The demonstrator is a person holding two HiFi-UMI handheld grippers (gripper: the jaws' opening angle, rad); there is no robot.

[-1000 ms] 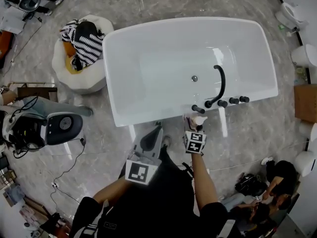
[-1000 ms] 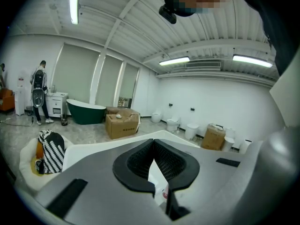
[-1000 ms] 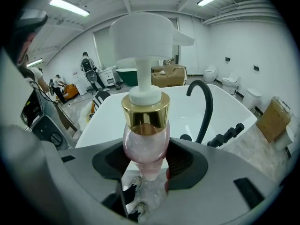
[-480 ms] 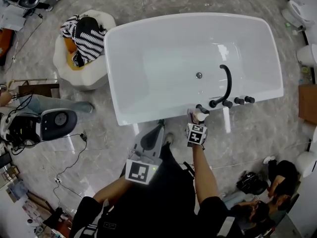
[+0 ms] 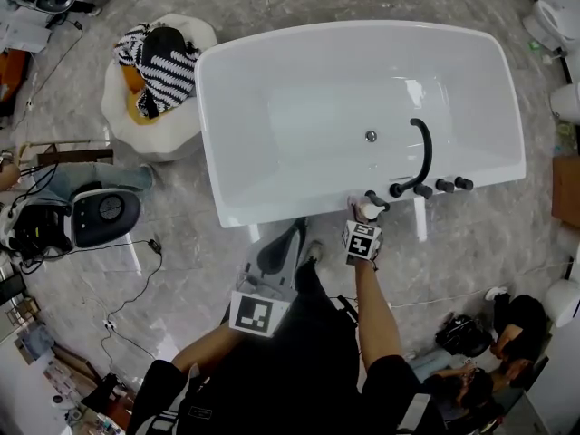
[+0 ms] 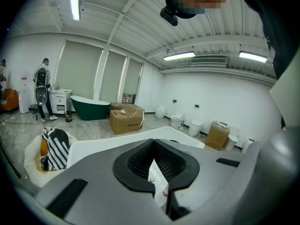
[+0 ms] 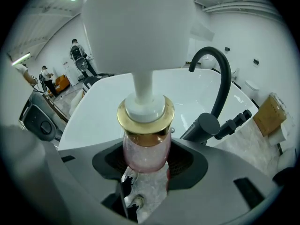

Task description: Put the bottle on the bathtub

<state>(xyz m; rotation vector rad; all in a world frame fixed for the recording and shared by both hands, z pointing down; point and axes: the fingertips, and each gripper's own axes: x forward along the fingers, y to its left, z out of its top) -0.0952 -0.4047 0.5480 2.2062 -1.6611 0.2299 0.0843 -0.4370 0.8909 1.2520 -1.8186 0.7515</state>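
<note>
1. Starting with the grey marble floor, seen whole only from the head view. Plenty of open room along the tub's near side.
2. Next, a white tub, long side turned toward the person, with a narrow flat rim.
3. Off its left end, near but not touching: a white pouf heaped with striped cloth.
4. Showing only in the left gripper view: a big white showroom with a green tub, a cardboard box and toilets along the far wall.
5. Rising from the near rim, a black faucet arching over the basin, with knobs in a row beside it. Looks huge in the right gripper view, tiny from above.
6. Left gripper held low over the floor, short of the rim. Jaws closed to a thin sliver, gripping nothing.
7. Right gripper up at the near rim, jaws clamped on the bottle's pink body.
8. Bottle upright, with gold collar and white pump head above the jaws, just beside the leftmost knob. Can't tell whether its base touches the rim.
</note>
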